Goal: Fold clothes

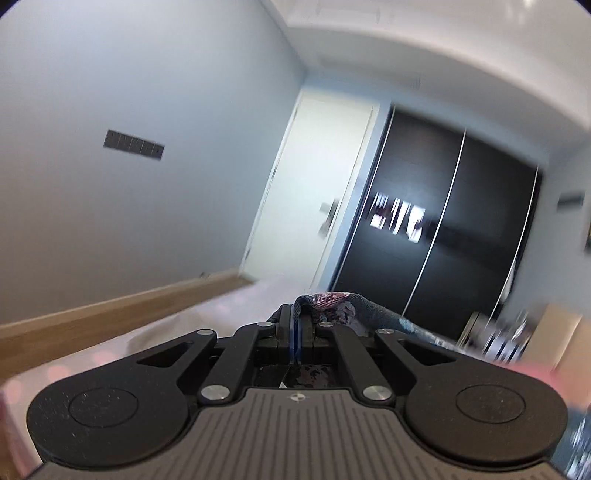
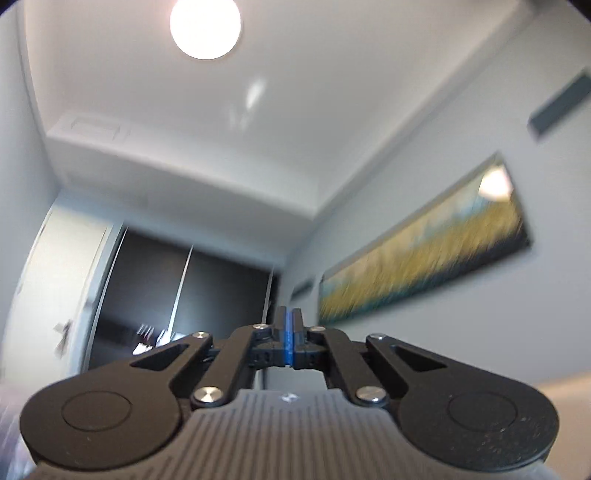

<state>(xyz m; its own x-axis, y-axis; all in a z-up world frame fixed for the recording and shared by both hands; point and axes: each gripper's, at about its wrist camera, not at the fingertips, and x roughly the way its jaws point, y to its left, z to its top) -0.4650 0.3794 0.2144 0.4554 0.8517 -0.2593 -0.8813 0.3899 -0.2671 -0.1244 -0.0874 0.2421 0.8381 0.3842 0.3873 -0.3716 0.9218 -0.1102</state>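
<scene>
In the left wrist view a patterned garment (image 1: 338,304) in pink, grey and blue bunches over the tips of my left gripper (image 1: 295,314) and trails off to the right. The left jaws are shut on an edge of it. Below lies a white bed sheet (image 1: 218,314). In the right wrist view my right gripper (image 2: 289,315) is tilted up toward the ceiling. Its blue pads (image 2: 284,332) are pressed together and no cloth shows between them.
A dark sliding wardrobe (image 1: 443,221) and a white door (image 1: 314,192) stand ahead, with a wooden rail (image 1: 110,317) along the left wall. In the right wrist view a long framed painting (image 2: 424,254) hangs on the right wall, under a round ceiling lamp (image 2: 205,26).
</scene>
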